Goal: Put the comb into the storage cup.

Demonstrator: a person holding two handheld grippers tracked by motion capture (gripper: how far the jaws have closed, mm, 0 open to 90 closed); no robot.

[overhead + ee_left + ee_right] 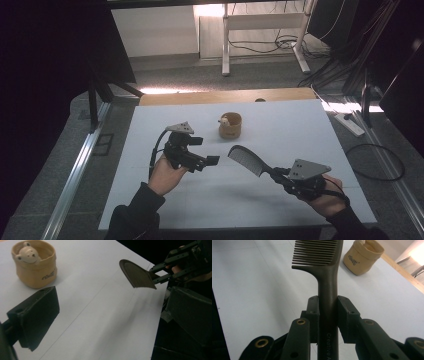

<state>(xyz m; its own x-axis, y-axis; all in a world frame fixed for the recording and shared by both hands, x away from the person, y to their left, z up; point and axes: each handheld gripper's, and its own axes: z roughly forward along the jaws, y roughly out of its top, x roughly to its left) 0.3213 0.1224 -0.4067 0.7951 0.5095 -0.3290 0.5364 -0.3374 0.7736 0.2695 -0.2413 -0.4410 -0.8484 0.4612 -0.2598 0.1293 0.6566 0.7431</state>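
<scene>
The white table (165,210) carries one tan cup (230,126) near its far edge, holding one small figure (26,253). My right gripper (278,173) clamps one dark comb (248,159) by its handle, above the table's middle. My left gripper (210,161) is wide open, empty.

The comb (327,280) carries pale lettering along its handle, at about six o'clock in the right gripper view: "Creative A", cut off at the frame's edge. The cup (35,263) bears a small dark script mark, too small to read.
</scene>
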